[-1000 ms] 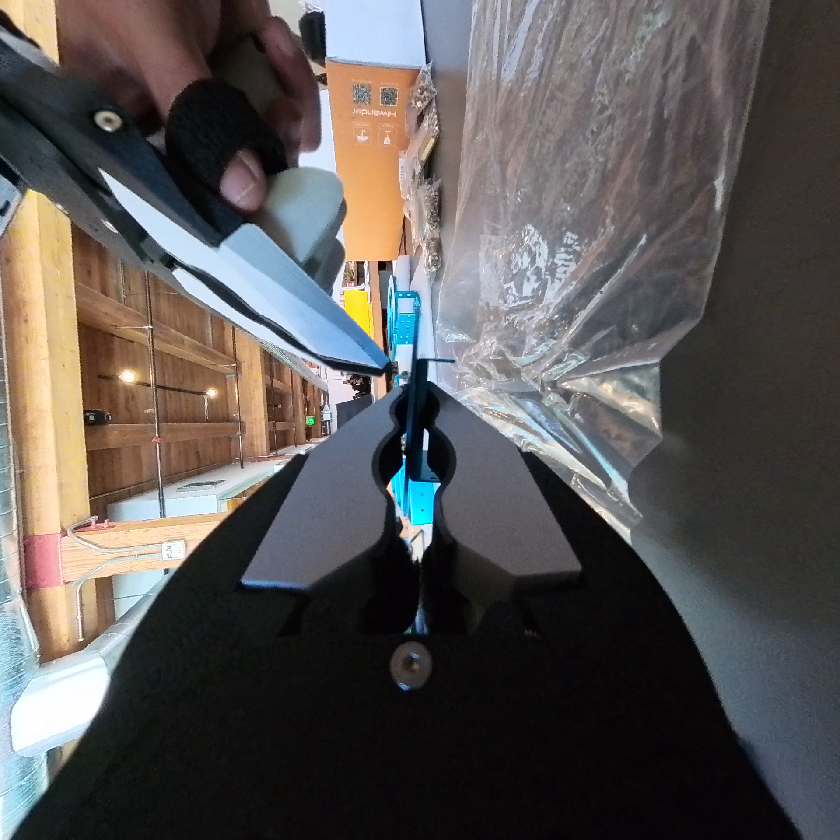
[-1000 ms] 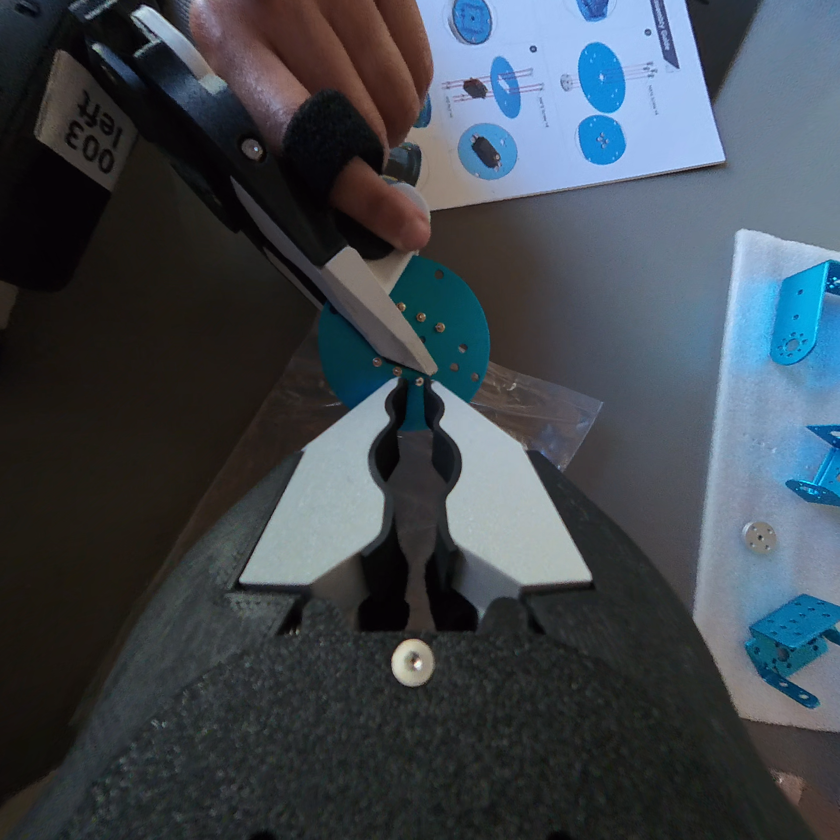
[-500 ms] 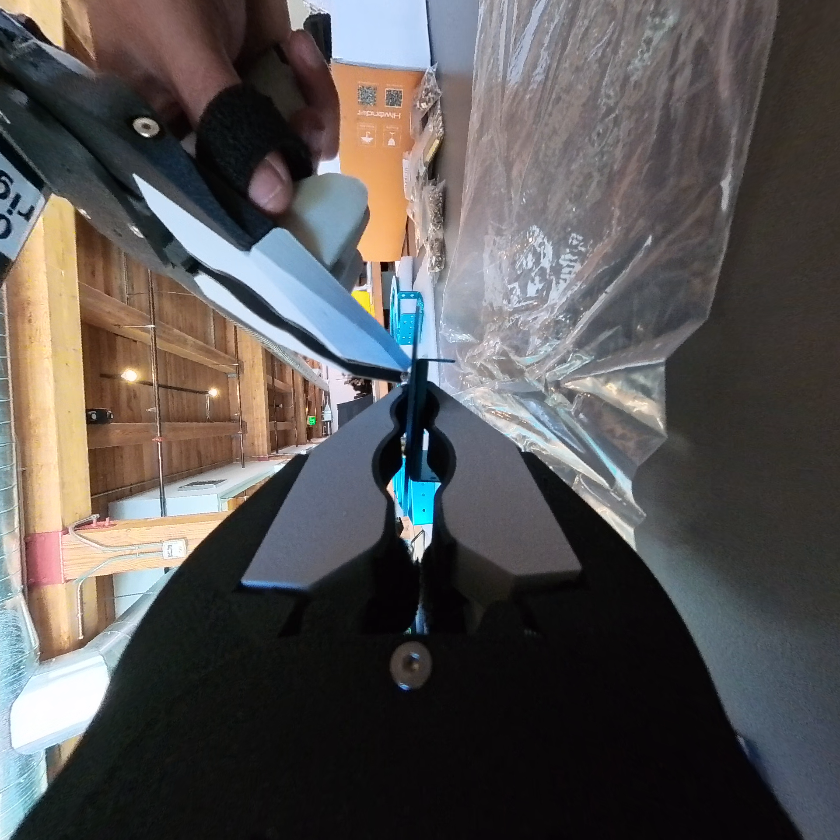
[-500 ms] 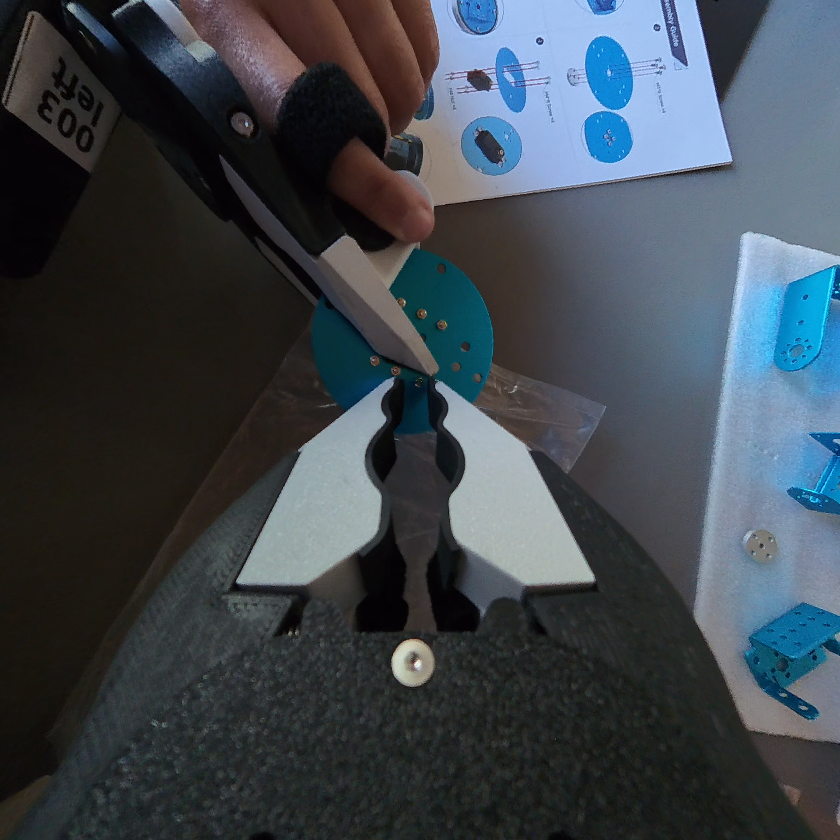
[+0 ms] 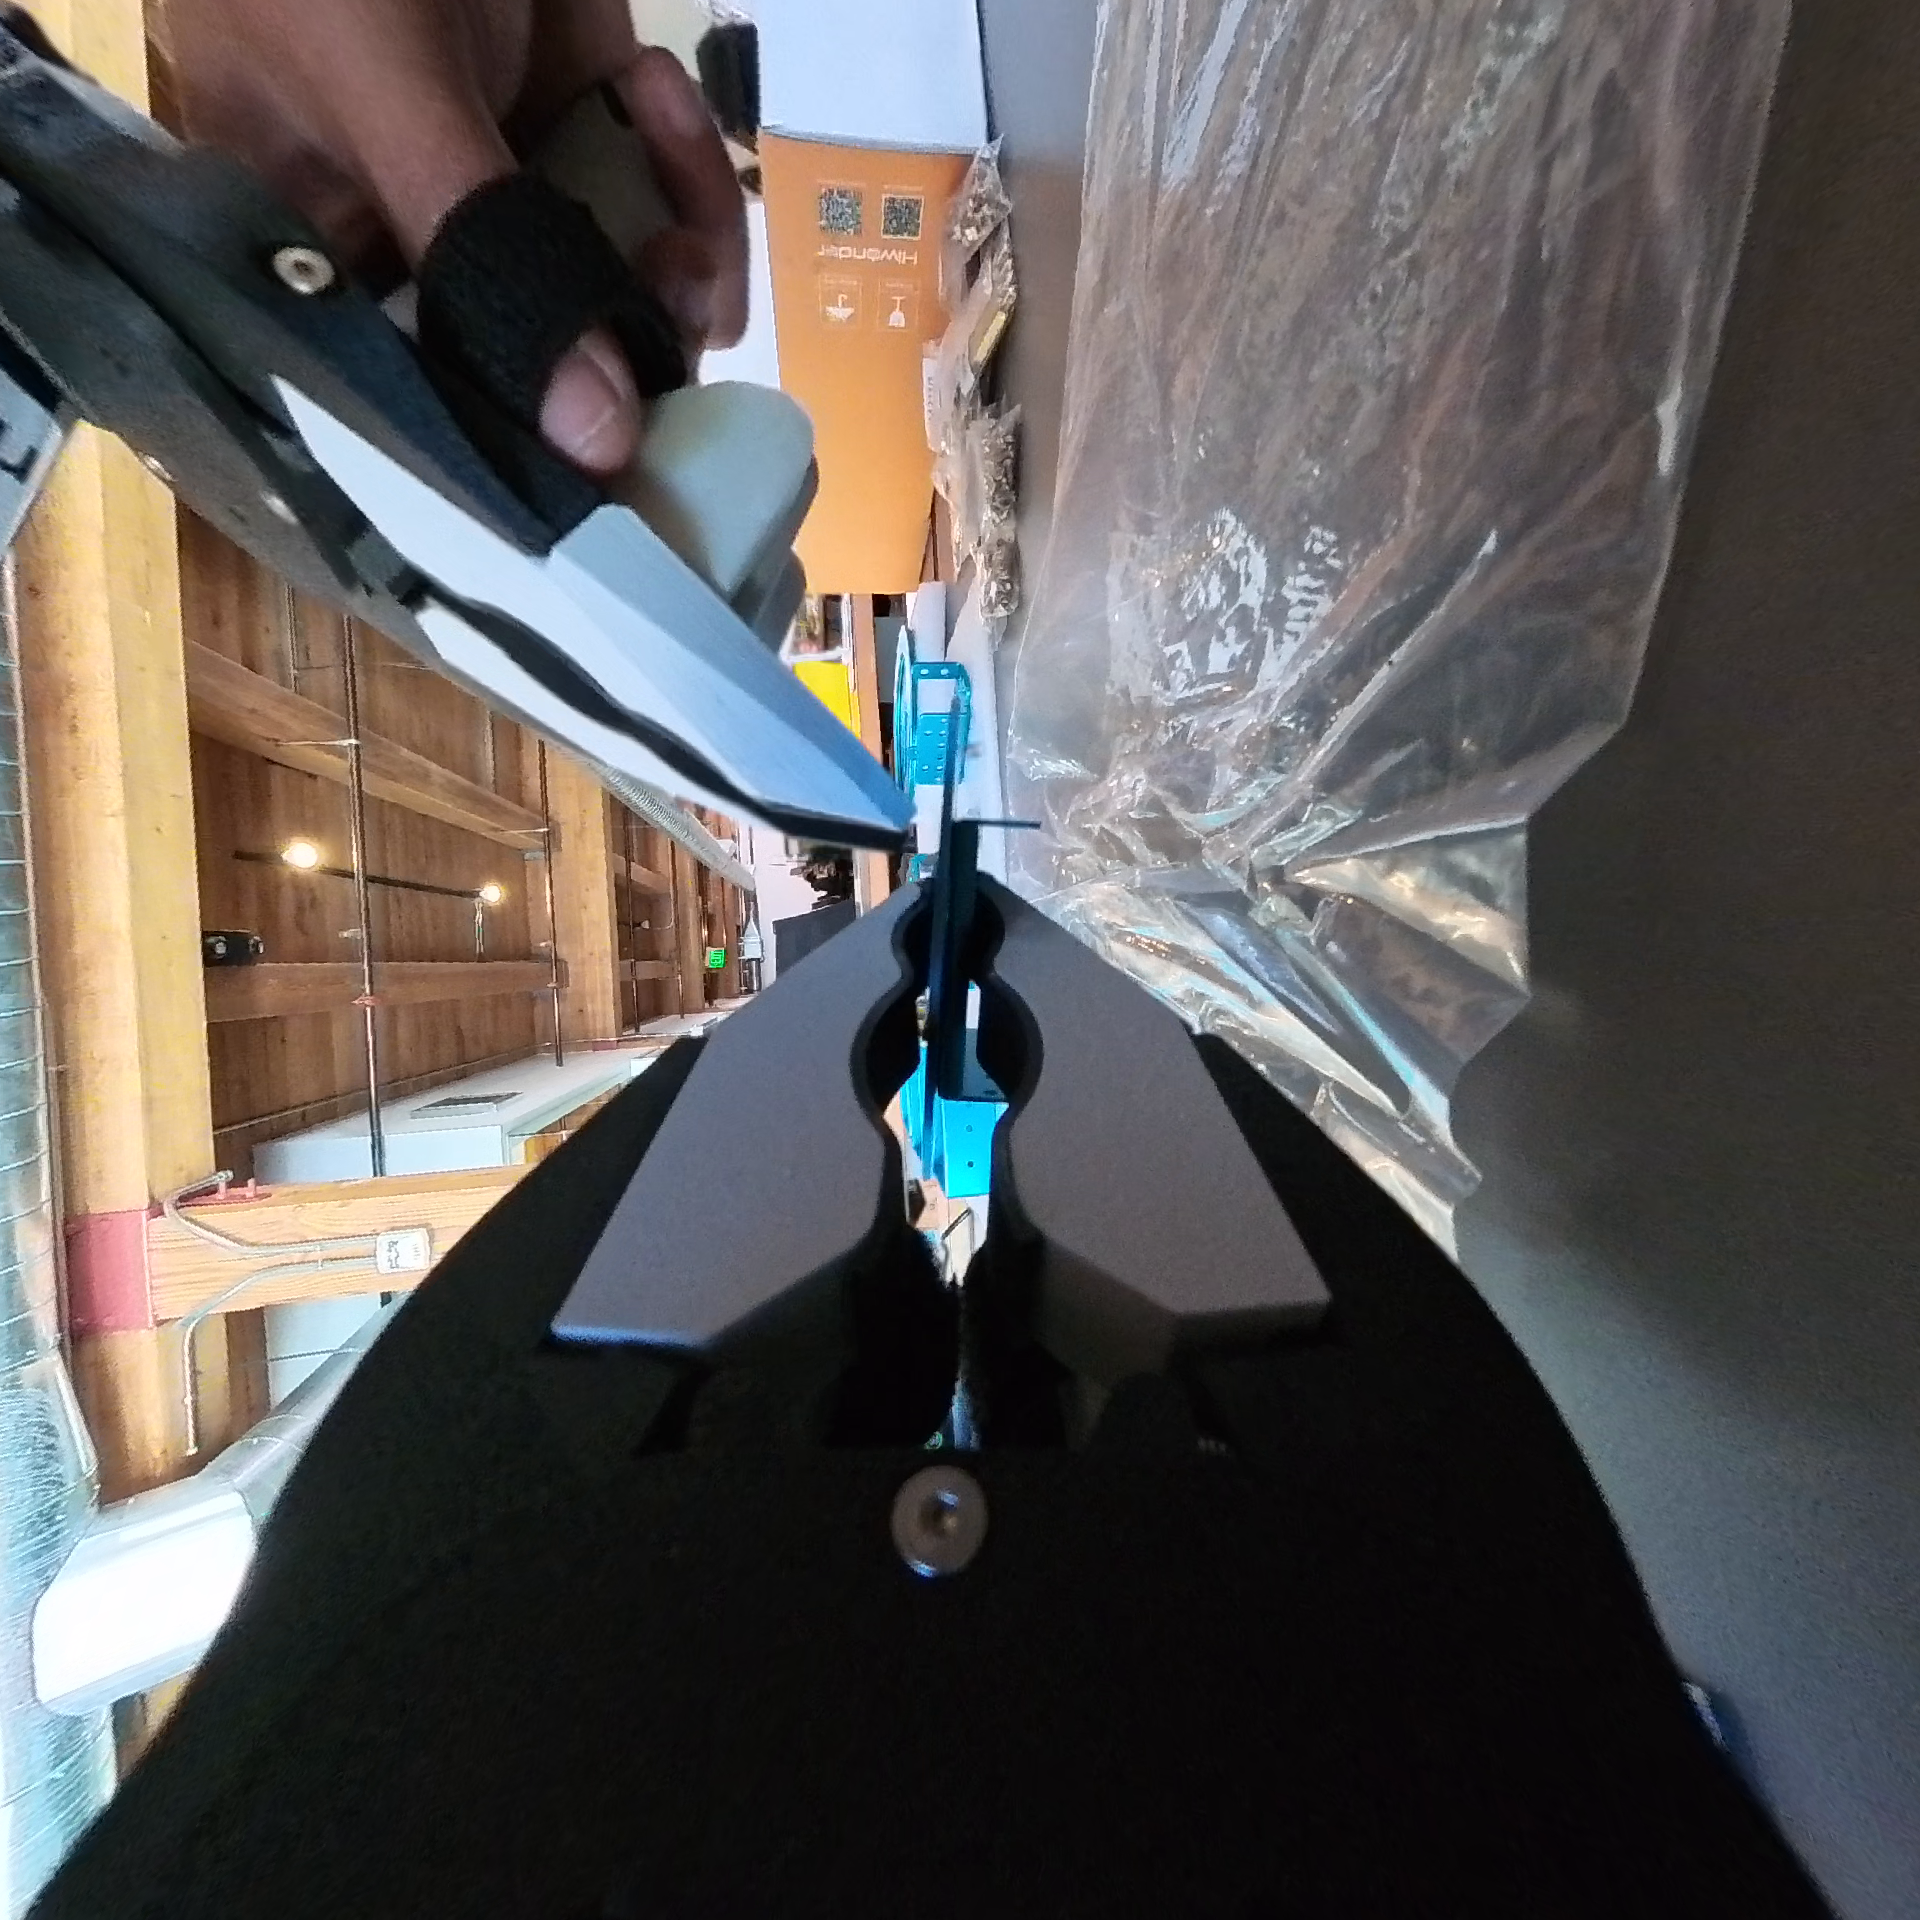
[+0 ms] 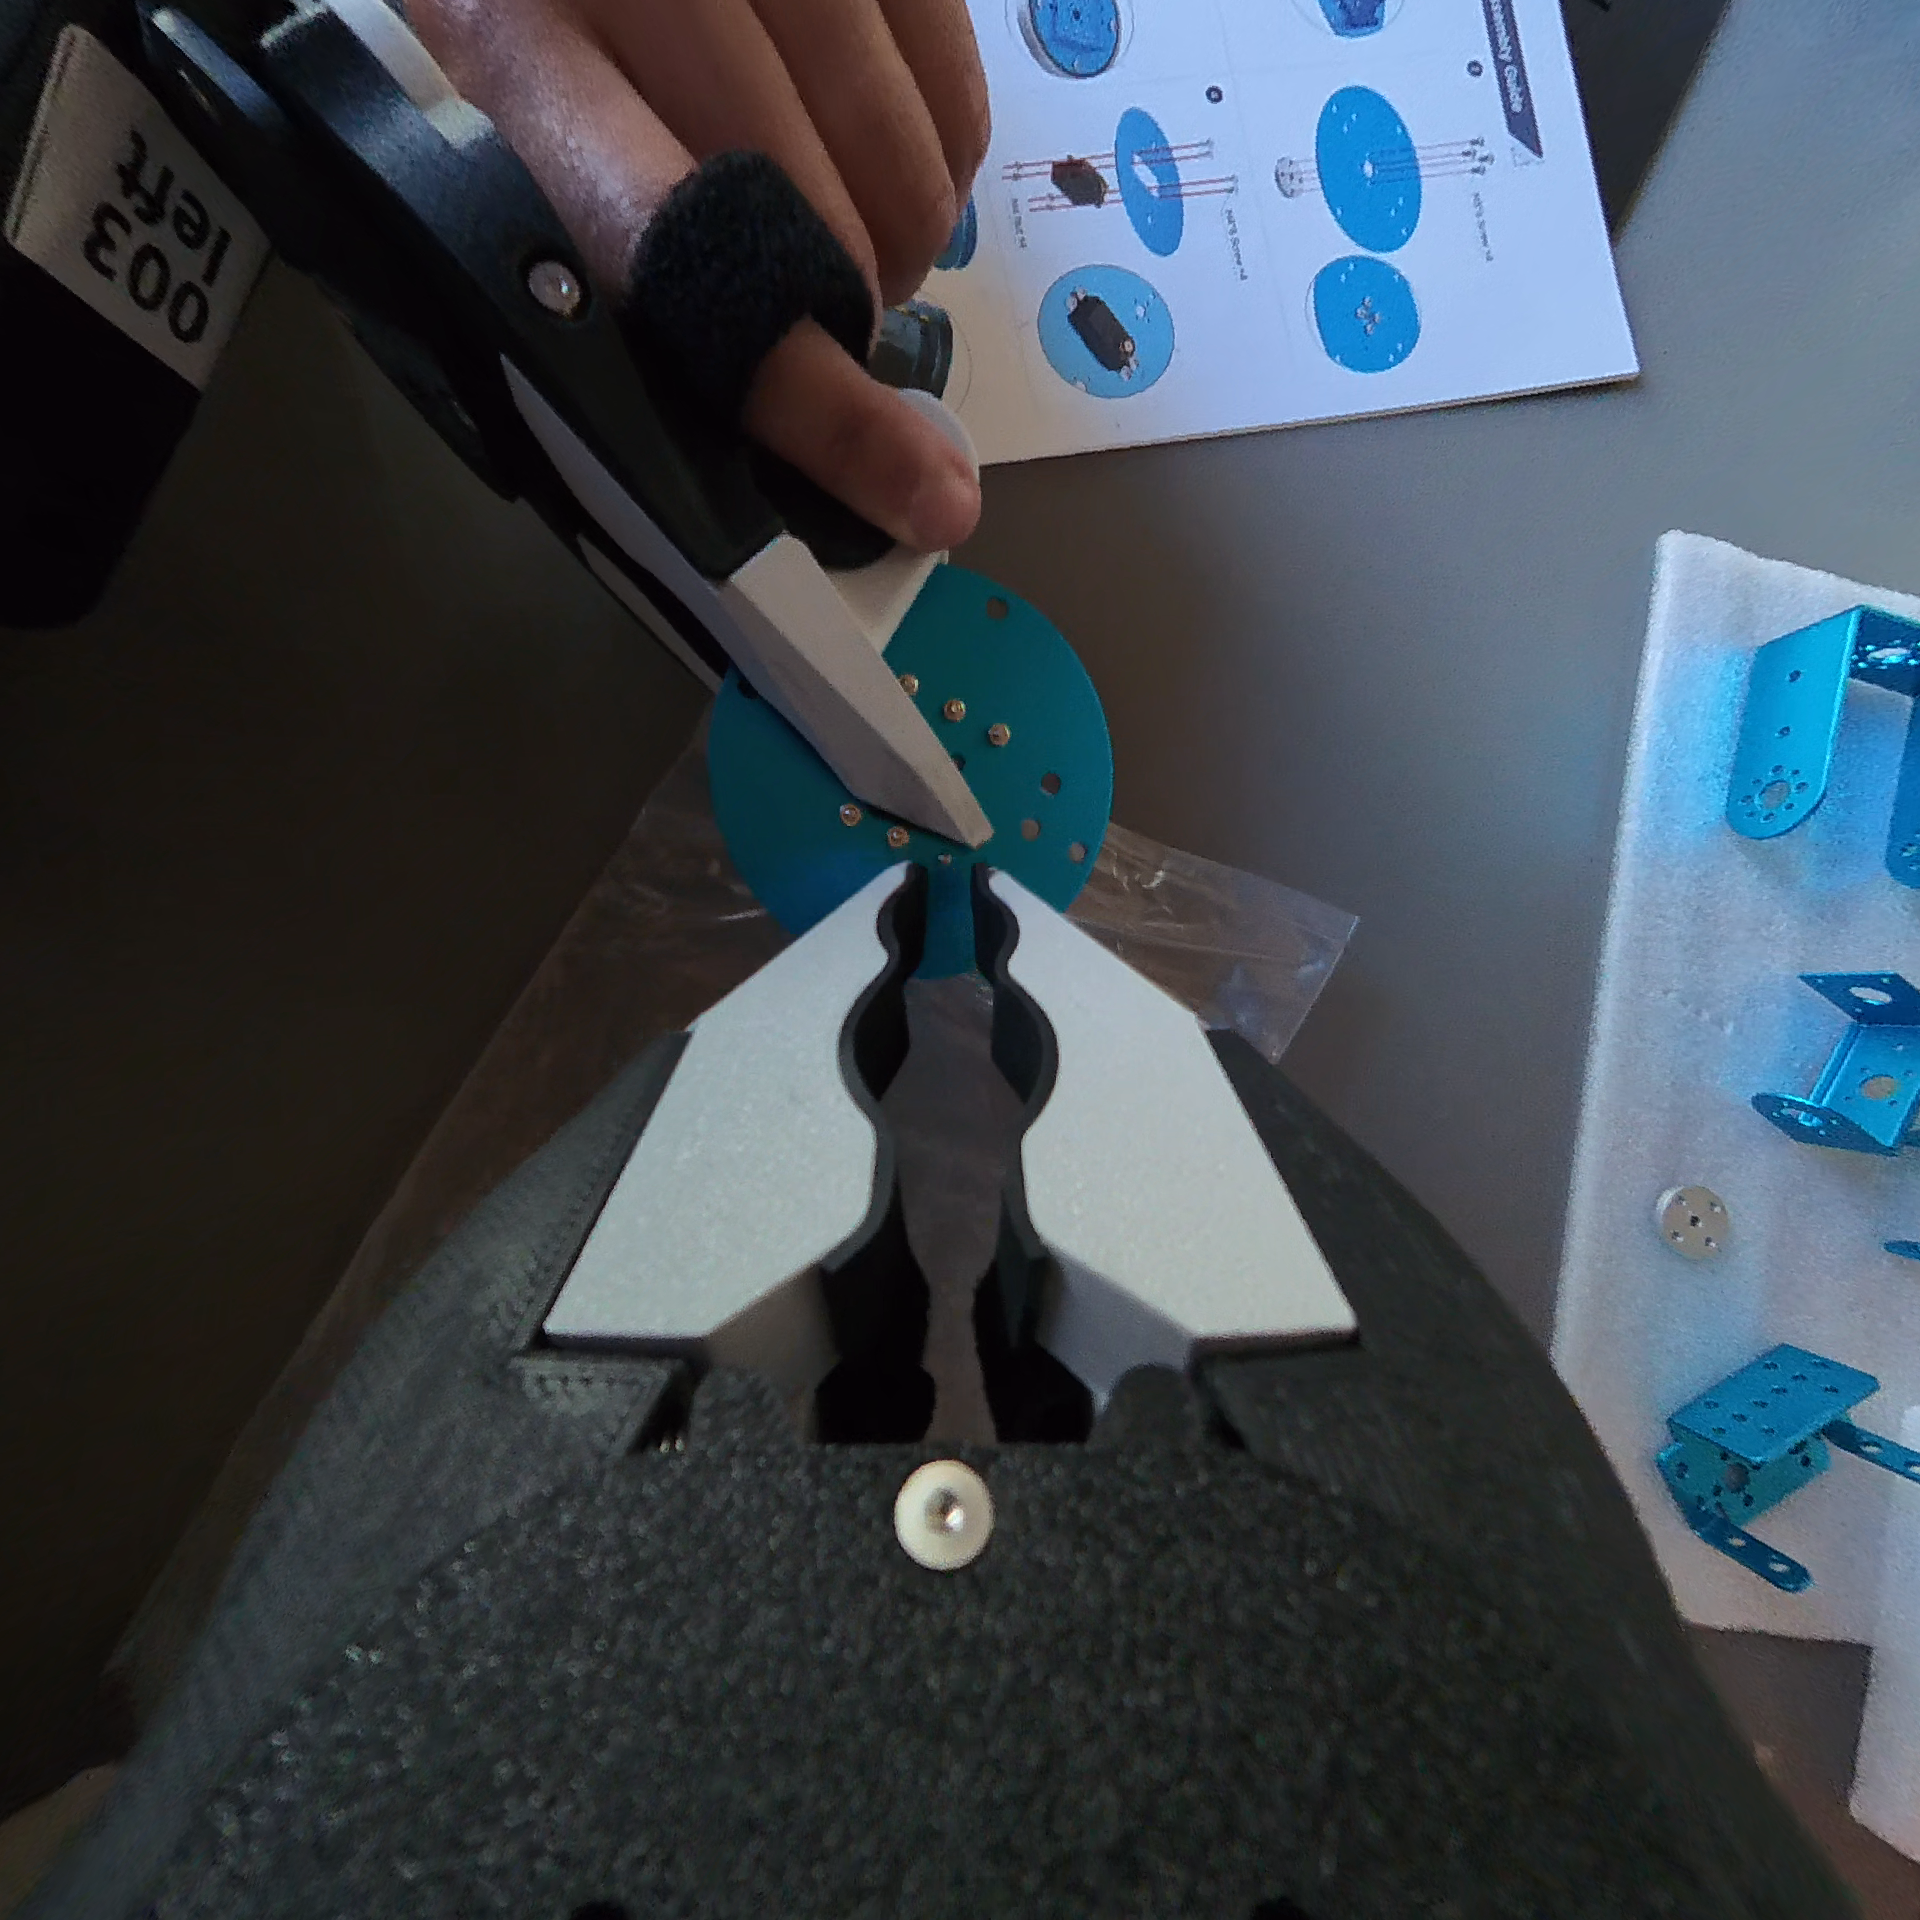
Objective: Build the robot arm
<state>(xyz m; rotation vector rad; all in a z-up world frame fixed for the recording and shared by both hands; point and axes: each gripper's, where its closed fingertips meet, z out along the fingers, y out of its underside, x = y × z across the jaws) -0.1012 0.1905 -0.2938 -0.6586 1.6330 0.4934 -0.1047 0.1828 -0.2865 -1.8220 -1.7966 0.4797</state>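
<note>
Nudged a touch nearer the blue disc [image 6: 1023, 717] than a second ago, going by the right gripper [image 6: 945, 878] in the left wrist view; otherwise hardly shifted.

Held up off the grey table [image 6: 1403, 623], edge-on in the left wrist view and face-on in the right wrist view, with small brass-coloured studs and holes across its face. Pinched flat between the fingers of the left gripper [image 5: 951, 894], which reach across the face from the upper left. Right gripper tips just beside the lower rim, a narrow slit between them, nothing seen in it; cannot tell whether touching the disc.

Below and behind the disc, a crumpled clear plastic bag [image 6: 1195, 914] on the table. Farther back, a printed instruction sheet [image 6: 1351, 260]. Off to the right, a white foam sheet [image 6: 1714, 1039] bearing blue metal brackets [image 6: 1808, 727] and a small silver hub [image 6: 1691, 1218].
</note>
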